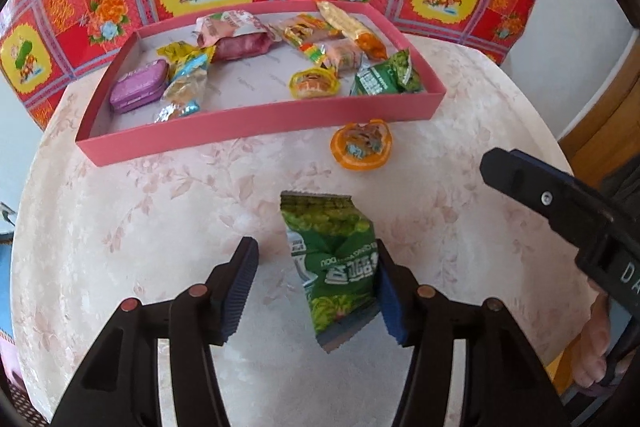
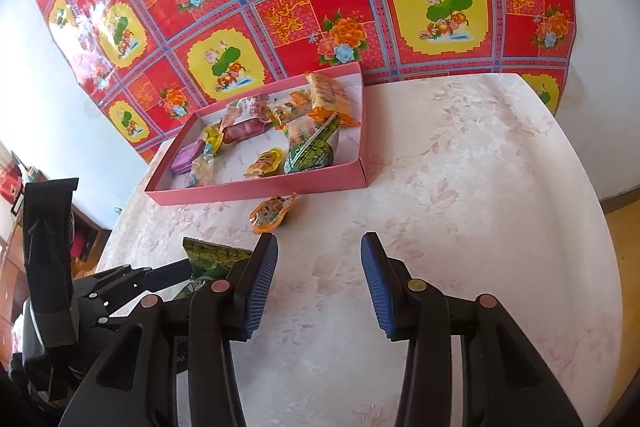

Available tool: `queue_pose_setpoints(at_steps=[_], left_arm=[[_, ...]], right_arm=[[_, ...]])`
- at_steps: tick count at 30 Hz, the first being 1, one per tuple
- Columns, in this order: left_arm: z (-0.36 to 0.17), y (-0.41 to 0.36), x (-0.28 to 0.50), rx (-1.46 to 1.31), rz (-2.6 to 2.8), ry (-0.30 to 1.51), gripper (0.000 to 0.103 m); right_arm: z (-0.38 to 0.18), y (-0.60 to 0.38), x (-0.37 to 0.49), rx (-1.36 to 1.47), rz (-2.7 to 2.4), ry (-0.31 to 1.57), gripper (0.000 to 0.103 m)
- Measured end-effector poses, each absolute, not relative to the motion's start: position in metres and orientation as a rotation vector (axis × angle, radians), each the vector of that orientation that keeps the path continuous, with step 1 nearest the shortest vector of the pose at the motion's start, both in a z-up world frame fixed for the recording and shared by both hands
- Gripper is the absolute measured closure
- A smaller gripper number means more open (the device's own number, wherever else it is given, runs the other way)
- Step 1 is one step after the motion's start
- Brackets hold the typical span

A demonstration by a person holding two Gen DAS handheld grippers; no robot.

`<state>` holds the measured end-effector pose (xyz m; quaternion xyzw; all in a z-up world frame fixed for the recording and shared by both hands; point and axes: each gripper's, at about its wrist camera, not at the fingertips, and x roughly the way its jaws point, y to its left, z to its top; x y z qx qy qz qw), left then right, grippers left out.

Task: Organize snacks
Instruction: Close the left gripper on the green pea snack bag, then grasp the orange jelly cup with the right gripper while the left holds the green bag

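Left wrist view: most snacks fill the pink cardboard tray (image 1: pixel 256 123) at upper centre, while the half-open left gripper (image 1: pixel 316 291) straddles, ungripped, a green foil packet (image 1: pixel 332 259) and an orange jelly cup (image 1: pixel 360 145) waits outside.

A green snack packet (image 1: pixel 332 267) stands between the jaws of the left gripper (image 1: pixel 316 291), touching only the right pad. An orange jelly cup (image 1: pixel 360 145) lies on the table just outside the pink tray (image 1: pixel 260 127), which already holds a purple tin (image 1: pixel 138 87), another green packet (image 1: pixel 386 75) and several wrapped sweets
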<state>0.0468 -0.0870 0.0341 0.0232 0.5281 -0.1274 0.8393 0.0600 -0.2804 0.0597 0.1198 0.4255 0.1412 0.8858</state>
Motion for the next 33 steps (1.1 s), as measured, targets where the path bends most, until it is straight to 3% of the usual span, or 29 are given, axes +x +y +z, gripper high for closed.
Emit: queue_pose_setpoints(at_steps=[2, 33], left_arm=[[0.034, -0.088, 0.045, 0.056, -0.278, 1.098, 0.062], [0.039, 0.001, 0.053, -0.105, -0.104, 1.033, 0.065]], right_arm=[[0.058, -0.281, 0.06, 0.252, 0.292, 0.89, 0.058], [0.041, -0.226, 0.095, 0.14, 0.315, 0.975, 0.058]])
